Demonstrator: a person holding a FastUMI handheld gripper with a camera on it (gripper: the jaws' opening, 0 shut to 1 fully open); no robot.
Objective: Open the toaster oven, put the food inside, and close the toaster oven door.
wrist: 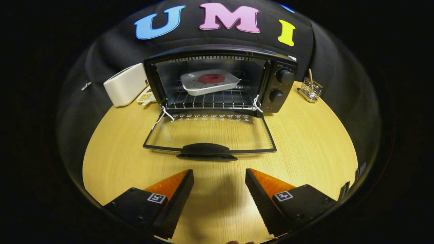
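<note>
While gripper (219, 176) gapes, toaster oven (220, 81) open, tray (209, 82) inside

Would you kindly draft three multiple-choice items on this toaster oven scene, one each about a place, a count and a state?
1. Where is the white dish with the red food?
A. on the table in front of the oven
B. on the rack inside the toaster oven
C. between the gripper jaws

2. How many round knobs are on the oven's control panel?
A. one
B. two
C. four

3. What state is the oven door in?
A. folded down open
B. fully shut
C. removed and leaning on the wall

Answers: 1 B, the dish sits on the wire rack in the cavity; 2 B, one knob sits above the other; 3 A, the glass door lies flat over the table, handle toward the open, empty jaws.
</note>
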